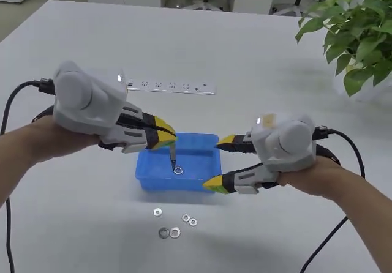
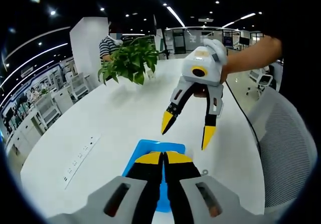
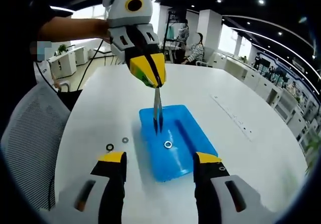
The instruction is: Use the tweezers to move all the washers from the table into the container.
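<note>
Nearest are the person's hands, the left hand [image 1: 61, 139] and right hand [image 1: 308, 178], each wrapped round a gripper above the white table [image 1: 257, 52]. The left gripper [image 1: 166, 133] has its yellow tips pressed together on the tweezers [image 1: 173, 157], which hang tips down into the blue tray [image 1: 184, 185]. From the right gripper view the same clamp shows head-on: the left gripper [image 3: 152, 77] pinches the top of the tweezers [image 3: 157, 111] over the tray [image 3: 186, 133].

One washer [image 1: 177, 171] lies flat on the tray floor, near the tweezer tips. In the right gripper view a small gap separates the tips from the washer [image 3: 168, 144].

The right gripper [image 1: 217, 163] hovers at the tray's right end with its jaws spread and nothing between them. Its own view shows the right gripper [image 3: 159, 157] wide apart, and so does the left gripper view [image 2: 186, 131].

Five loose washers [image 1: 175, 232] are scattered on the table in front of the tray — one apart to the left, two pairs to its right.

Beyond the tray lies a power strip [image 1: 171, 87], and a plant [image 1: 361, 34] stands at the far right.
</note>
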`<state>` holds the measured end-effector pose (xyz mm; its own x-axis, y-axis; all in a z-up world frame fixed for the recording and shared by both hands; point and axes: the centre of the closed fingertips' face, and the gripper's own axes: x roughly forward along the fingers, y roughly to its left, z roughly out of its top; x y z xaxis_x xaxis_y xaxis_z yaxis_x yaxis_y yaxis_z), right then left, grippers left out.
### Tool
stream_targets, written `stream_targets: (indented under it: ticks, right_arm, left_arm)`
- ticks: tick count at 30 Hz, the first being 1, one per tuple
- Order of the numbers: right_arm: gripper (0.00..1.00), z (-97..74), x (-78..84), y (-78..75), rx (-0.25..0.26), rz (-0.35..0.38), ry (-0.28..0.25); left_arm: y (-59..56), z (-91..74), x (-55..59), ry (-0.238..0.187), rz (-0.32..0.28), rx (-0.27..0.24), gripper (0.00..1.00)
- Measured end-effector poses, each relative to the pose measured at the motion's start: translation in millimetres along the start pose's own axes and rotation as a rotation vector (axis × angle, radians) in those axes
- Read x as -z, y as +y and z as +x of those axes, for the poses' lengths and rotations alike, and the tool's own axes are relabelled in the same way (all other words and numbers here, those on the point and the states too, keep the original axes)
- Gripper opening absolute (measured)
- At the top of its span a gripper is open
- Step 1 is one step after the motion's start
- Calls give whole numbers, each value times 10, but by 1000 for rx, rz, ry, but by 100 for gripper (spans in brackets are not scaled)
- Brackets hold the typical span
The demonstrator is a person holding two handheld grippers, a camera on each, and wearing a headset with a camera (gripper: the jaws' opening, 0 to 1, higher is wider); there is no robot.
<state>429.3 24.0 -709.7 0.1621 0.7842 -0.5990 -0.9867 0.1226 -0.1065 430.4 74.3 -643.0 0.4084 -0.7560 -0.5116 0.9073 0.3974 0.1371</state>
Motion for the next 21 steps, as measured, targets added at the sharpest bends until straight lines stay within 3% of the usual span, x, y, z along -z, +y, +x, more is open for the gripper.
stream_targets:
  ticks: [21]
  right_arm:
    - [86, -255, 83, 314, 19, 70, -24]
  left_arm:
    - [-131, -162, -167, -7, 13, 5, 5]
